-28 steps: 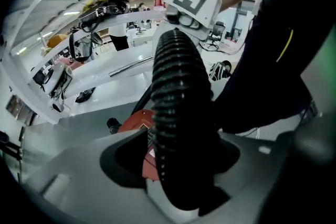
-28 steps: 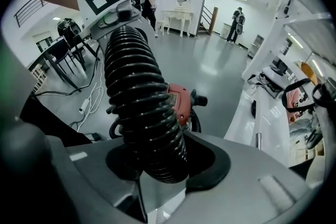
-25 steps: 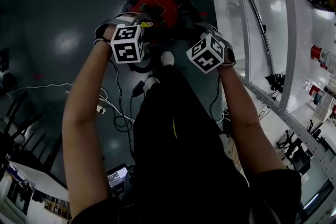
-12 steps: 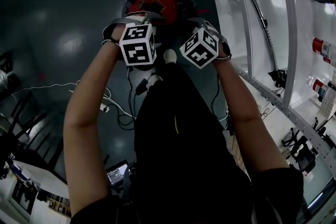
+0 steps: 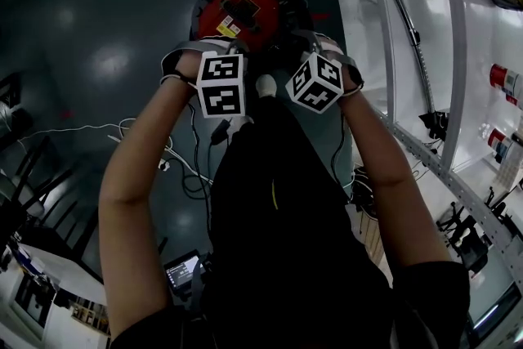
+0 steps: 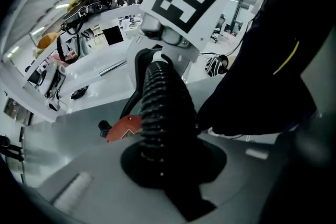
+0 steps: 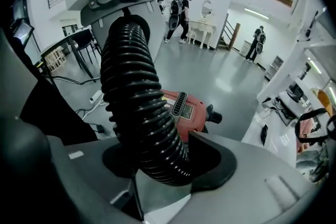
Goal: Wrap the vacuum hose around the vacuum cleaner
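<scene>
The red vacuum cleaner [image 5: 245, 8] stands on the dark floor just beyond both marker cubes. Its black ribbed hose [image 6: 163, 107] runs from my left gripper [image 6: 173, 165] up to the right gripper's cube [image 6: 184, 2]. The left jaws have just been closing and are shut on the hose. In the right gripper view the hose [image 7: 139, 107] passes between the jaws of my right gripper [image 7: 168, 165], which have just been opening. It leans on one pad, with a gap on the other side. The vacuum's red body [image 7: 186, 113] shows behind it.
A white workbench [image 5: 425, 29] with a metal wand tube [image 5: 400, 20] runs along the right. Loose cables [image 5: 176, 167] and a small screen [image 5: 181, 270] lie on the floor at the left. Several people [image 7: 181, 18] stand far off. My shoe [image 5: 263, 86] is beside the vacuum.
My left gripper's cube has shifted right, toward the right gripper and nearer the vacuum. The right cube has barely shifted, having drifted a little left.
</scene>
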`<control>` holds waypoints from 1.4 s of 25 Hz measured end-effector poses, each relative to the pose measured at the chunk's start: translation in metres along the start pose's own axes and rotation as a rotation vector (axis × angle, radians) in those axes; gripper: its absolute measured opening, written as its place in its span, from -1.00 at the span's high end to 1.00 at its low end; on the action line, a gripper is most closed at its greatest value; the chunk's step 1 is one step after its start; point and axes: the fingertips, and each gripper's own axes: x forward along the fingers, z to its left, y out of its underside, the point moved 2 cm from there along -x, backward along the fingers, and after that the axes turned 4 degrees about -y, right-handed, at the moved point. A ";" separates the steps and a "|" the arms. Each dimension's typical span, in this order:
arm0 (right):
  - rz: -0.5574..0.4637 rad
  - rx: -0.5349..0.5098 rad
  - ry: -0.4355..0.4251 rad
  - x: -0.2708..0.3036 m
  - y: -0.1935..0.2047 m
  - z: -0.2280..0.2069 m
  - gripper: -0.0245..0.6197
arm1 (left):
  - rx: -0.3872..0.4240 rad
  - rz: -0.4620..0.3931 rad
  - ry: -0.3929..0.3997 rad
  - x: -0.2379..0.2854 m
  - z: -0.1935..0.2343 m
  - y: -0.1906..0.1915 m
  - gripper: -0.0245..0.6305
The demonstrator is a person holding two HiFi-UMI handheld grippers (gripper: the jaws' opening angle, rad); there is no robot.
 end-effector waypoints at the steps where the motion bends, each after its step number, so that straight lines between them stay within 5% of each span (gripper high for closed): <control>1: -0.020 -0.004 -0.029 0.001 0.000 0.003 0.13 | 0.001 -0.005 0.007 0.000 -0.004 0.001 0.73; 8: -0.062 -0.062 -0.191 -0.003 0.019 -0.004 -0.28 | 0.012 -0.015 0.041 -0.007 -0.016 0.021 0.72; 19: 0.032 -0.417 -0.122 0.043 0.026 -0.041 -0.29 | -0.029 -0.194 0.028 -0.033 -0.016 -0.011 0.71; 23: 0.033 -0.538 -0.100 0.046 0.028 -0.040 0.28 | -0.047 -0.203 0.026 -0.031 -0.011 -0.012 0.71; 29: 0.060 -0.410 -0.097 0.032 0.032 -0.064 0.35 | -0.133 -0.178 -0.007 -0.022 0.016 0.011 0.70; 35: 0.017 -0.350 -0.103 -0.016 0.010 -0.093 0.36 | -0.135 -0.264 -0.017 -0.045 0.048 0.015 0.71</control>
